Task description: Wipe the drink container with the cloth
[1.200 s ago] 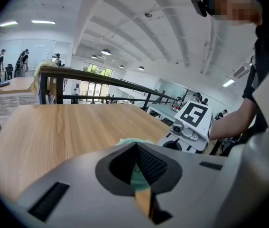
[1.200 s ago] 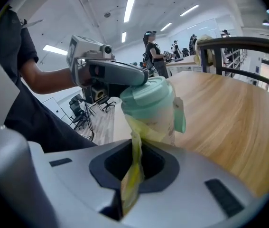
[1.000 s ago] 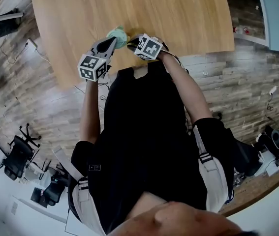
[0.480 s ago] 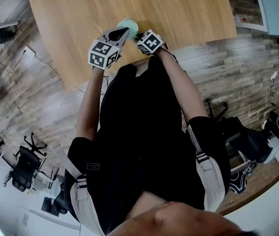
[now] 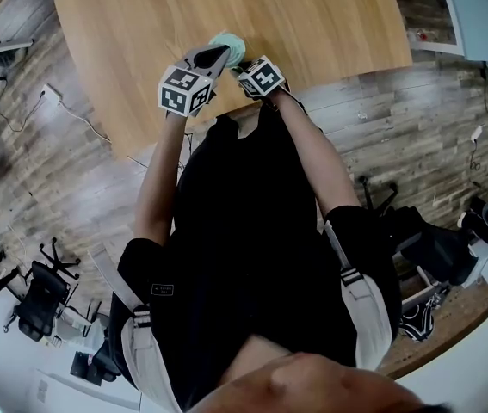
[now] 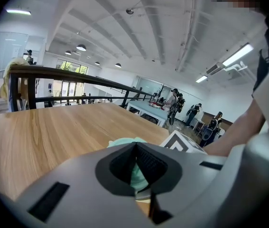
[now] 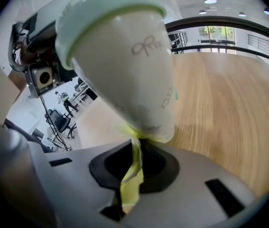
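A white paper cup [image 7: 125, 65] with a mint-green lid hangs tilted over the near edge of the wooden table [image 5: 312, 15]. In the head view the cup [image 5: 228, 46] shows only as its mint top. My left gripper [image 5: 213, 57] is shut on the cup's lid end, and in the left gripper view the mint lid [image 6: 125, 142] sits between the jaws of that gripper [image 6: 135, 167]. My right gripper [image 7: 135, 163] is shut on a yellow cloth [image 7: 132, 175], which touches the cup's bottom rim. In the head view the right gripper [image 5: 242, 65] sits just right of the cup.
The person stands at the table's near edge on a wood-plank floor [image 5: 416, 127]. Office chairs [image 5: 33, 295] stand at the lower left. A black railing [image 6: 53, 75] and several people [image 6: 177, 103] lie beyond the table. A light blue table [image 5: 484, 15] is at the upper right.
Over the last second both grippers and the cup drew closer together and shifted slightly farther over the table edge. Both grips have held, and little has moved in the last half second.
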Tool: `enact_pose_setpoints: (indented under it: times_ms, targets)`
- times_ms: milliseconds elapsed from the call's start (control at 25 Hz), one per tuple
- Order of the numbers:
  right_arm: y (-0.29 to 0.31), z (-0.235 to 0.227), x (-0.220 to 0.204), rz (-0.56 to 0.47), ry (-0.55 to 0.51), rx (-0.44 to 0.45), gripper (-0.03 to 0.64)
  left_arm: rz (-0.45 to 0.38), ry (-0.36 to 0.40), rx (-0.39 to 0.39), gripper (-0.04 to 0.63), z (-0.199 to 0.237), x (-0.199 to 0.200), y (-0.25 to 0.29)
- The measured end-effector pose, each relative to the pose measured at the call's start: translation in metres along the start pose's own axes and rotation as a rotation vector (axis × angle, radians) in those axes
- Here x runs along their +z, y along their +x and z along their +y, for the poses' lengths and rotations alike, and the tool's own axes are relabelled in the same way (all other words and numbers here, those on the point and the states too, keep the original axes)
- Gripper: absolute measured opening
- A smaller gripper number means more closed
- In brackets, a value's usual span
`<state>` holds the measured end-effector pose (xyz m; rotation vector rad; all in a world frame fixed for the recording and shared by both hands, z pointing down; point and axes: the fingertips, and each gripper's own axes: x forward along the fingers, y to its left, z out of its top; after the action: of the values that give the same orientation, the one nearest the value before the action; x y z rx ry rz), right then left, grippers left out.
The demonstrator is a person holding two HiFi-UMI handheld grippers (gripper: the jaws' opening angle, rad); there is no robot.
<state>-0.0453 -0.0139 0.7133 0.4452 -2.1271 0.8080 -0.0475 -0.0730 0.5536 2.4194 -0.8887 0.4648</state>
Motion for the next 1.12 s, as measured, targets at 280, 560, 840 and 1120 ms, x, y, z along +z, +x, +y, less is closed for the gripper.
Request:
enact_pose_setpoints:
  times_ms: [280,560,840,1120]
  targets:
    - [-0.043,0.023,0.022,-0.101,-0.012,0.029,0.043,-0.017,-0.008,-0.001,0.021,-0.001,0.002,-0.002]
    - [-0.069,0.03,0.034,-0.152,-0.021,0.037,0.043,-0.029,-0.03,0.008,0.021,-0.001,0.003,-0.001]
    - [-0.101,0.025,0.034,-0.151,-0.055,-0.031,0.043,-0.037,-0.065,0.023,0.021,0.0,0.001,0.0]
    - [-0.142,0.006,0.043,-0.216,-0.078,-0.099,0.043,-0.08,-0.151,0.049,0.023,-0.004,0.013,-0.009]
